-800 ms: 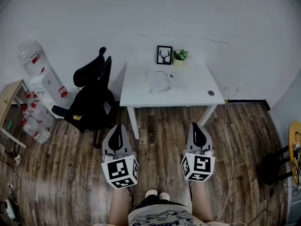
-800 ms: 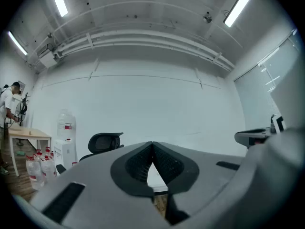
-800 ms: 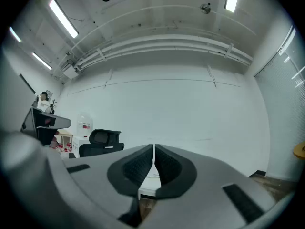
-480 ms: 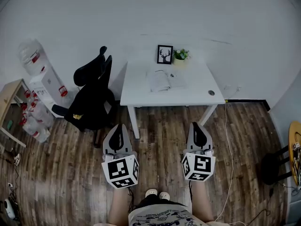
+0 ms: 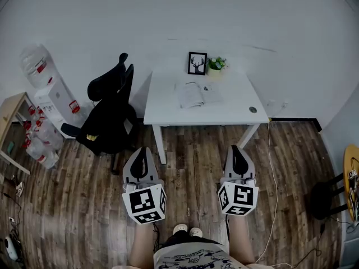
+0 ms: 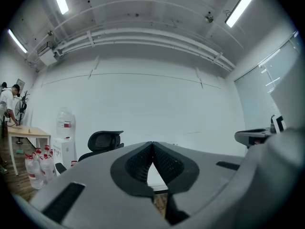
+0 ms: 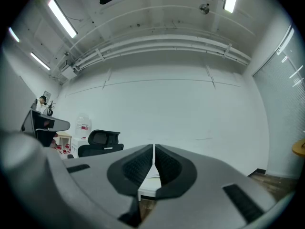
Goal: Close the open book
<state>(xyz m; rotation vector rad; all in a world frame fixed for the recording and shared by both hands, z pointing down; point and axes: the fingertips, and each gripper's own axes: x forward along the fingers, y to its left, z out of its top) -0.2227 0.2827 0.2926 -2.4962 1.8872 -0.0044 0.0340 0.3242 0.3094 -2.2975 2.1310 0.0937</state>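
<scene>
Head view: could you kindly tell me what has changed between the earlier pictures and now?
Nothing visibly changed. The left gripper and right gripper hang level above the floor, jaws shut and empty, short of the white table, and the open book lies untouched on it.

book [image 5: 197, 94] print too small, wooden table [image 5: 12, 114] cropped

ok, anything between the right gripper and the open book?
Head view: only wood floor, then bare white table, between right gripper and open book.
</scene>
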